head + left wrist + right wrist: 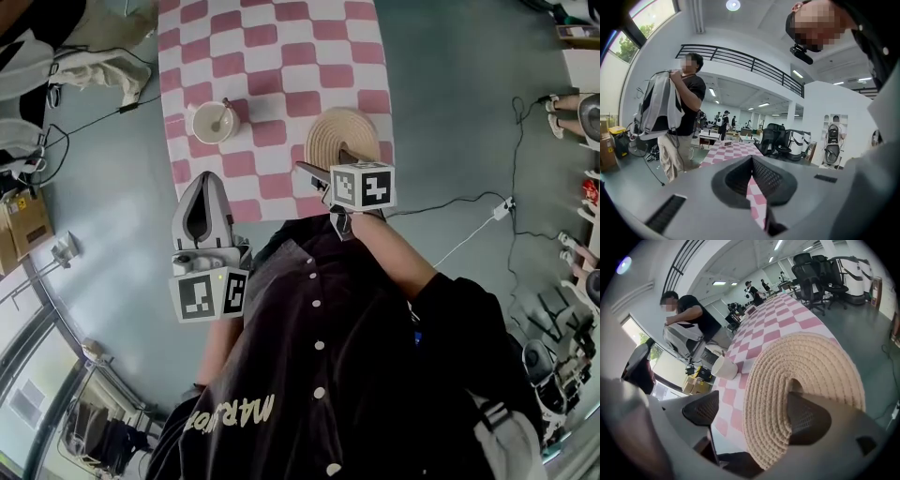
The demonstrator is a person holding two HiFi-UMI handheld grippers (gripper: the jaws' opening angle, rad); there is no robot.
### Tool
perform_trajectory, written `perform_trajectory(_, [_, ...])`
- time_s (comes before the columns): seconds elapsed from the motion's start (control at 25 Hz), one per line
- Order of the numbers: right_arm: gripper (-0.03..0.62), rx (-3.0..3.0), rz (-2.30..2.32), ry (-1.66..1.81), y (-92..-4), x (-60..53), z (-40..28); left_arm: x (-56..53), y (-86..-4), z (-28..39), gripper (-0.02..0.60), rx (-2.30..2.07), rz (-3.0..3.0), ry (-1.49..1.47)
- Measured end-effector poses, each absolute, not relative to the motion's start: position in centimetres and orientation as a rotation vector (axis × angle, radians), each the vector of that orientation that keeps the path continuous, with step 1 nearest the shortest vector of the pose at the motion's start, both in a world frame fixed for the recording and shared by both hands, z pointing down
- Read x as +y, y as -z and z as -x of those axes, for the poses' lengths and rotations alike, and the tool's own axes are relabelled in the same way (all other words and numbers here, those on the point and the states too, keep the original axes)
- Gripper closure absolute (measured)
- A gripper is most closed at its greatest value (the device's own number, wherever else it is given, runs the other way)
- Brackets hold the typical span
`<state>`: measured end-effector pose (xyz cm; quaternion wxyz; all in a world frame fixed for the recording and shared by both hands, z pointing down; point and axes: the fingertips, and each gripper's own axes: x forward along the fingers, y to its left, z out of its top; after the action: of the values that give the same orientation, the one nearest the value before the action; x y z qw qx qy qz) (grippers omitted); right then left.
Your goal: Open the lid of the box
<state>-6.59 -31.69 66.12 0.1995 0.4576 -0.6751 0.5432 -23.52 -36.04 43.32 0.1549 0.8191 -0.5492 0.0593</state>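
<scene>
The round woven lid (339,131) lies on the pink and white checked surface (281,56), near the edge by the person. The right tool (754,414) is spread wide, and the rim of the lid sits between its two jaws. The left tool (202,184) is pressed together with nothing in it, at the surface's edge. A white cup (214,123) stands to the left of the lid.

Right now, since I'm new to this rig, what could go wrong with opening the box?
The right gripper is open, straddling the woven lid's rim; a shallow bite may slip. The left gripper is shut, apart from it, so nothing steadies the hidden box beneath, which sits near the table's edge and might slide off.
</scene>
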Motion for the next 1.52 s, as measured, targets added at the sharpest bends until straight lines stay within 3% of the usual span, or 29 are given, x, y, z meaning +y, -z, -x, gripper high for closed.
perform_trajectory(0.36, [0.206, -1.720, -1.254, -1.467, -68.0, -31.8, 6.1, -36.4, -43.4, 24.2, 0.571, -1.595, -2.311, -0.156])
perform_trajectory(0.48, [0.261, -1.655, -1.267, -1.429, -68.5, -31.9, 5.5, -36.3, -43.3, 24.2, 0.571, -1.600, -2.302, -0.142])
perform_trajectory(1.52, [0.313, -1.871, -1.427, -1.354, -63.0, -31.0, 5.0, -36.1, -41.7, 24.6, 0.571, -1.604, -2.337, -0.060])
